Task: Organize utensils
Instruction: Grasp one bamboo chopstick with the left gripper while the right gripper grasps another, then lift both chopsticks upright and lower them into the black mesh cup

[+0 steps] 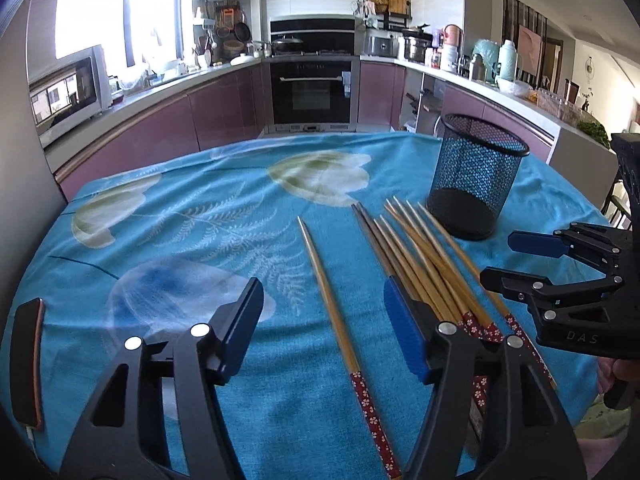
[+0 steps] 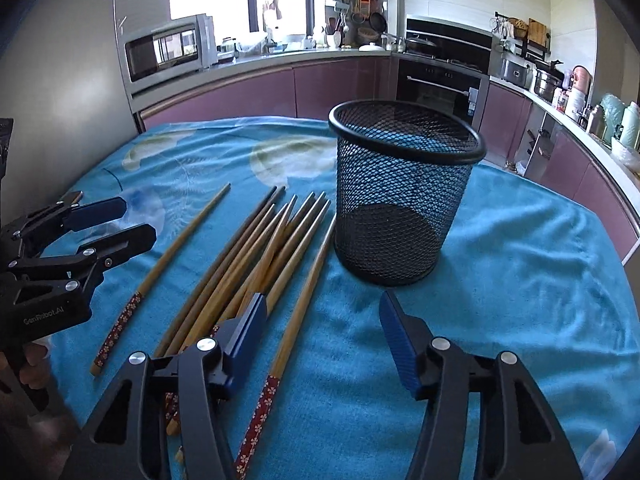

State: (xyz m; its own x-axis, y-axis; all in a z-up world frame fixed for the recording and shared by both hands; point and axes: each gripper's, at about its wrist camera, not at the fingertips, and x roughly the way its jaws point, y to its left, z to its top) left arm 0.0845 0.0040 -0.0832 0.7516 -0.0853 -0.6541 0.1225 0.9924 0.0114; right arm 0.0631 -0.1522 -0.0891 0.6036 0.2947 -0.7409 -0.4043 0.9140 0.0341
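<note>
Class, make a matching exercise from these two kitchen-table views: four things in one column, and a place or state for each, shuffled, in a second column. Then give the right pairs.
Things
1. mesh cup
2. lone chopstick
3. chopstick bundle
4. left tongs

Places or states
A. lying fanned in a pile beside the cup
B. standing upright, nothing inside
C. open, over the cloth, gripping nothing
D. lying apart, by itself

Pairs: 1-B, 2-D, 3-A, 4-C
</note>
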